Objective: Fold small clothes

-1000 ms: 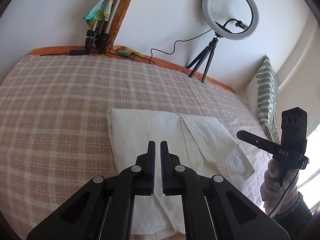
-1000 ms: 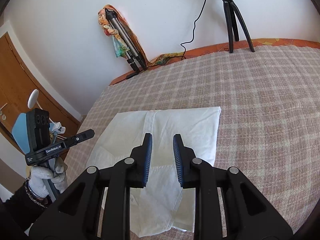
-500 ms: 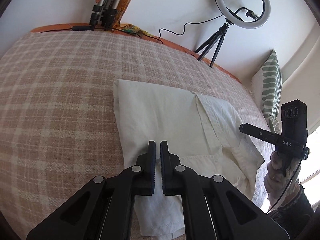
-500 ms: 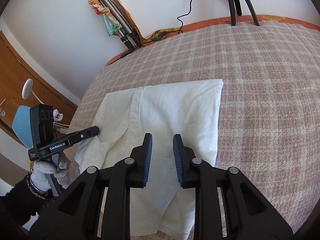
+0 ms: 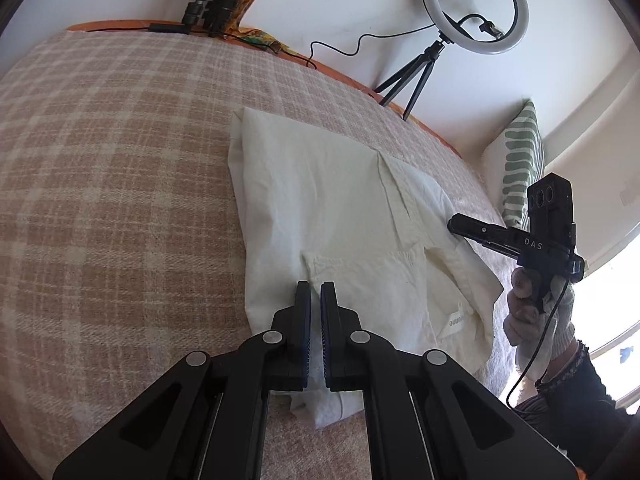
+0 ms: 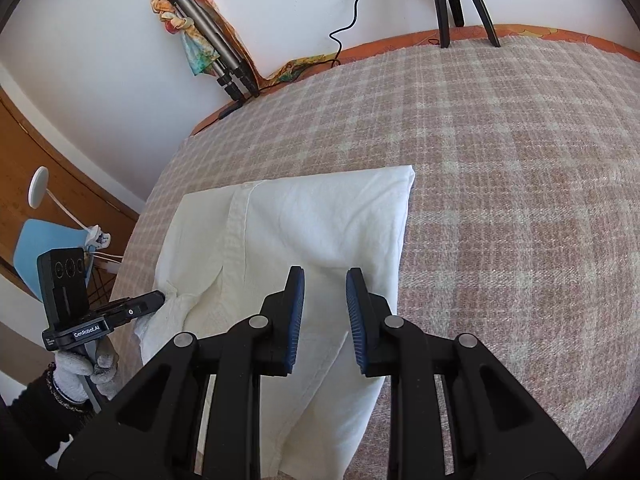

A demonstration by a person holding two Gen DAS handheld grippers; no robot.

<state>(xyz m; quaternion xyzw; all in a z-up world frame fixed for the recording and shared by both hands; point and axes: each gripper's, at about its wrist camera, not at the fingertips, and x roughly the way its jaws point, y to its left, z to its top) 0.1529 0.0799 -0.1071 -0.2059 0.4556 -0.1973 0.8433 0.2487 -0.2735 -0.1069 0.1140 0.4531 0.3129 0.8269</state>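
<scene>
On the checked bed cover (image 5: 120, 184) our white shirt (image 5: 320, 216) lies partly folded: light, limp, creasing easily. Left gripper (image 5: 315, 296) fingers together, empty; right gripper (image 6: 325, 286) fingers apart, empty. We judge hems and collar edge best holds.

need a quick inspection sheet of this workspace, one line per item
surface: bed with plaid cover, flat.
job's things: white shirt, partly folded, lying on the cover; label showing near its lower right.
clutter: folded tripod wrapped in a colourful cloth, leaning on the wall at the bed's far edge.
grippers: left gripper shut, empty, over the shirt's near edge; right gripper open, nothing between the jaws, above the shirt.
cables: black cable running along the wall to the ring light.
surroundings: white wall, striped pillow, wooden door.
</scene>
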